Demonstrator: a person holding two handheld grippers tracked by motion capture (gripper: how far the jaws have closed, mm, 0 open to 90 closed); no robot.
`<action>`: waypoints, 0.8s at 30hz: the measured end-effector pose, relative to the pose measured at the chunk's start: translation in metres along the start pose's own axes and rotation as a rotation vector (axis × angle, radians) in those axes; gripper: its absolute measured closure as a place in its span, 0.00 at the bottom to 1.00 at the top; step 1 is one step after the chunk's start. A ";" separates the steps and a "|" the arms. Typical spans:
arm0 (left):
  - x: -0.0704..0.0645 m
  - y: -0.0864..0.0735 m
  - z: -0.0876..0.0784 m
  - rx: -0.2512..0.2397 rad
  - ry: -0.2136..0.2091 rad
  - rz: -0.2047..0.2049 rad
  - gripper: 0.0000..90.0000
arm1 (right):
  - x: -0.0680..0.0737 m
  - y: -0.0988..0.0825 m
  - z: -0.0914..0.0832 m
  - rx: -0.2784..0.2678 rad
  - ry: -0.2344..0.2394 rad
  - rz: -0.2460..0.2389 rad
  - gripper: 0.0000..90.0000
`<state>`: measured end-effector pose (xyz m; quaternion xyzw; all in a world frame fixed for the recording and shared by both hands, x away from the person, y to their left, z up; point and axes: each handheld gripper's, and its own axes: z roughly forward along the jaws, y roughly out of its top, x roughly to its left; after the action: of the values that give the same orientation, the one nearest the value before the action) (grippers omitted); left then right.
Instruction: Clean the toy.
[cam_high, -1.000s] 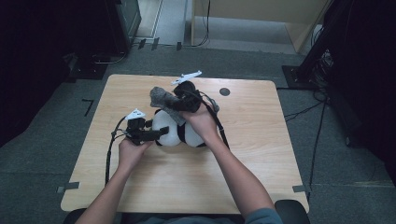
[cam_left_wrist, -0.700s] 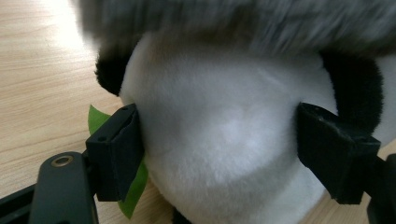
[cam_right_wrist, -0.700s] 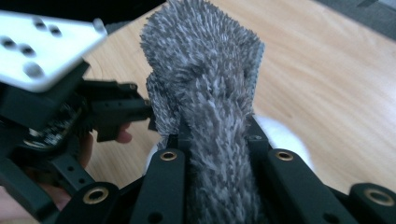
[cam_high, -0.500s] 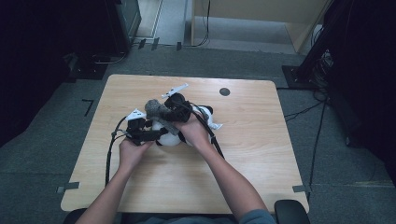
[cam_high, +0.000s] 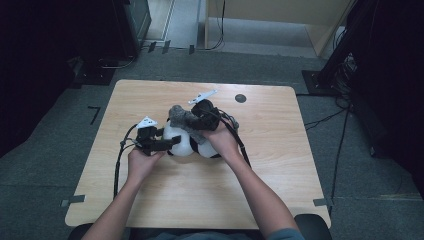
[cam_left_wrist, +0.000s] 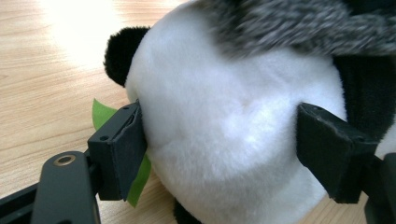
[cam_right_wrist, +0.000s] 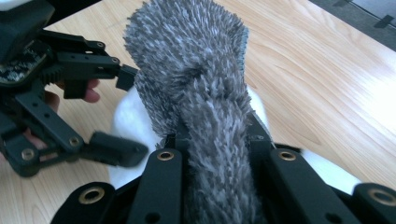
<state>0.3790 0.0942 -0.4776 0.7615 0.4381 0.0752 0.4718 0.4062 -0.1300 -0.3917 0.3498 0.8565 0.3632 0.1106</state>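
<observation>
A panda plush toy (cam_high: 192, 144) lies near the middle of a light wooden table (cam_high: 280, 165), between the person's two hands. The left gripper (cam_high: 159, 144), held level in the left hand (cam_high: 140, 162), has its jaws spread wide around the toy's white head; in the left gripper view both pads (cam_left_wrist: 122, 151) press into the white fur (cam_left_wrist: 224, 140), so the head is clamped between them. A black ear (cam_left_wrist: 121, 53) rises on the far side of the head, and a green leaf (cam_left_wrist: 100, 114) shows behind the near pad, against the tabletop. The right gripper (cam_high: 196, 120), in the right hand (cam_high: 222, 142), sits above and just behind the toy with its jaws drawn narrow on a grey furry cloth (cam_right_wrist: 196, 102). The cloth stands up out of the jaws and drapes over the top of the panda's head, touching the white fur. In the right gripper view the left gripper (cam_right_wrist: 70, 107) appears at the left edge, beside the cloth.
</observation>
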 end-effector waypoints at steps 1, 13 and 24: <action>0.000 0.000 0.000 0.000 0.001 -0.001 0.23 | -0.002 -0.001 -0.003 -0.001 -0.003 -0.001 0.83; 0.002 -0.001 0.001 -0.002 -0.013 -0.017 0.25 | -0.025 -0.018 -0.036 -0.049 -0.039 0.050 0.83; 0.002 -0.001 0.001 -0.006 -0.017 -0.024 0.25 | -0.045 -0.042 -0.062 -0.097 -0.071 0.107 0.83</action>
<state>0.3803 0.0953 -0.4802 0.7553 0.4427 0.0645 0.4789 0.3894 -0.2151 -0.3798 0.4018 0.8135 0.3971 0.1382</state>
